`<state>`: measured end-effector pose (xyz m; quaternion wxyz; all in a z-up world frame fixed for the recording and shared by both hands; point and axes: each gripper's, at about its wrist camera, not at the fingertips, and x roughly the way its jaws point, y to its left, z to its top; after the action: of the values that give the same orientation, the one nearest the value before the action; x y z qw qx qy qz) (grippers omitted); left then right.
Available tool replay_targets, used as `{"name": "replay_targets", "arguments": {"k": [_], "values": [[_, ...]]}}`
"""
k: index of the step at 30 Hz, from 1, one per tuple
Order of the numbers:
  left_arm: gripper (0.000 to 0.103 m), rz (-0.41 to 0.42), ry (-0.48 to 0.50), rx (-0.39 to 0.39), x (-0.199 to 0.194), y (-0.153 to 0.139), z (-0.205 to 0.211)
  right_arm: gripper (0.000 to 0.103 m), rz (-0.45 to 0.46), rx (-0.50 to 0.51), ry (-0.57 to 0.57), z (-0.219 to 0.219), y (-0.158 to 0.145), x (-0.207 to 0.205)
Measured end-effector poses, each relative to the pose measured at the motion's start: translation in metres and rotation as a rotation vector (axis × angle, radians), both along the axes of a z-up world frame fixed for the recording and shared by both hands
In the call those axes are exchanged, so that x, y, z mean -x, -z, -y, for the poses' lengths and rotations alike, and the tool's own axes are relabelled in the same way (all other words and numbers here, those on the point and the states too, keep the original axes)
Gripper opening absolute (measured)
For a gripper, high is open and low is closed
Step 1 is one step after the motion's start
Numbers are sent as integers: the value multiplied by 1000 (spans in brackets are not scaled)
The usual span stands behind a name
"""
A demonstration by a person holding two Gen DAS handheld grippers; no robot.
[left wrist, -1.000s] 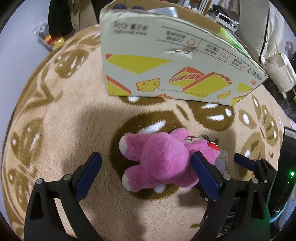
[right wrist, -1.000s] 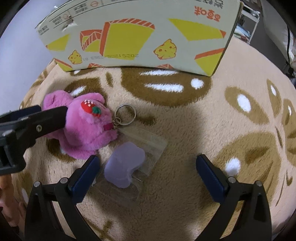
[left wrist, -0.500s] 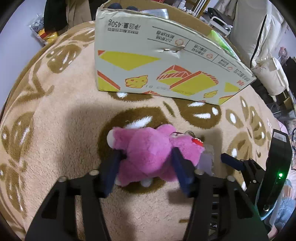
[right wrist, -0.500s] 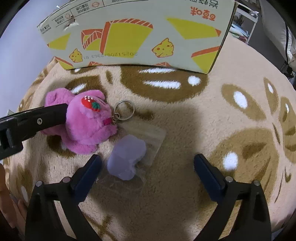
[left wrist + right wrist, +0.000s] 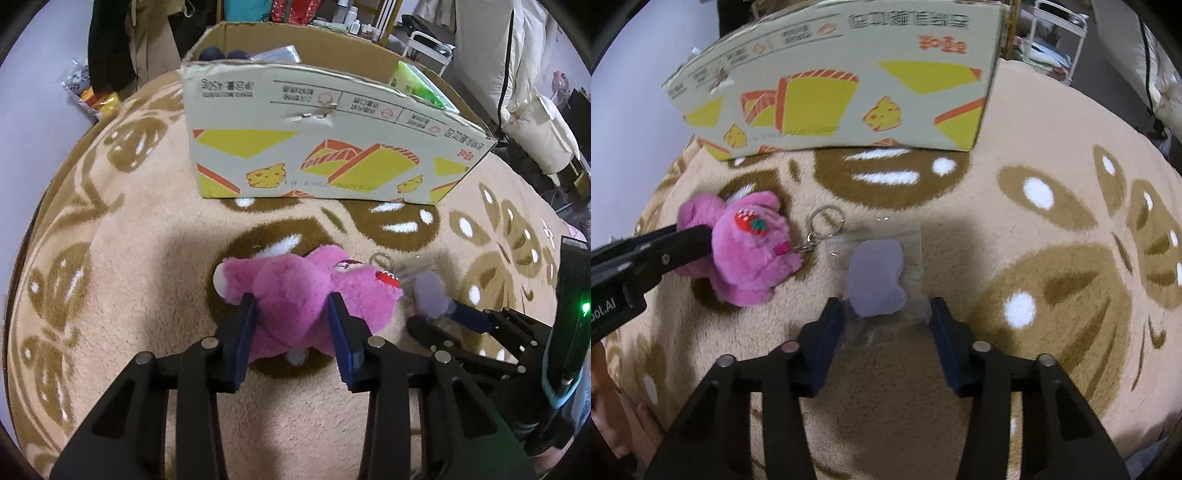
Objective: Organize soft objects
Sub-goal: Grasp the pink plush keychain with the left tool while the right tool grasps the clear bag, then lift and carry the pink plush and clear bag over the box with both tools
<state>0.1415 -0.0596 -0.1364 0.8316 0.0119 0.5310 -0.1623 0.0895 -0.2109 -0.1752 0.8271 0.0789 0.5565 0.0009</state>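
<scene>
mostly open rug [image 5: 122,266], box [image 5: 325,155] beyond toy [image 5: 306,295]

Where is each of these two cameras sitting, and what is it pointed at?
Left wrist: on the left tool, looking down along its fingers, which squeeze the pink plush toy.
Right wrist: on the right tool, looking down at the bagged purple piece between its fingers.
Shared: toy, purple piece, keyring, cardboard box, rug, each other's tool.

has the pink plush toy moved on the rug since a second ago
Cannot tell. The pink plush toy lies by the same brown rug patch, below the box; only the left tool has just closed on it.
</scene>
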Motion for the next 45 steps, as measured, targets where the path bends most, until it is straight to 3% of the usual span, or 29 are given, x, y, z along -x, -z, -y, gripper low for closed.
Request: {"name": "replay_targets", "arguments": {"k": [10, 14, 23, 24, 25, 26, 33, 38, 45], "values": [[37, 68, -51, -17, 5, -14, -12, 50, 12, -79, 25, 20, -2, 0], [37, 99, -70, -68, 6, -17, -13, 49, 26, -103, 26, 27, -7, -6], [37, 176, -103, -27, 14, -36, -23, 48, 125, -128, 16, 27, -32, -2], [37, 185, -106, -34, 16, -38, -23, 47, 134, -134, 13, 28, -34, -1], [37, 192, -107, -35, 18, -41, -23, 37, 140, -138, 12, 28, -36, -1], [37, 201, -108, -28, 20, -44, -24, 19, 143, -142, 11, 27, -37, -1], [37, 207, -121, -26, 21, -47, -27, 18, 122, -194, 29, 28, -27, -7], [37, 237, -129, -24, 25, -52, -28, 10, 182, -192, 42, 31, -36, -2], [37, 361, -149, -34, 39, -72, -30, 9, 271, -162, 36, 32, -59, 9]]}}
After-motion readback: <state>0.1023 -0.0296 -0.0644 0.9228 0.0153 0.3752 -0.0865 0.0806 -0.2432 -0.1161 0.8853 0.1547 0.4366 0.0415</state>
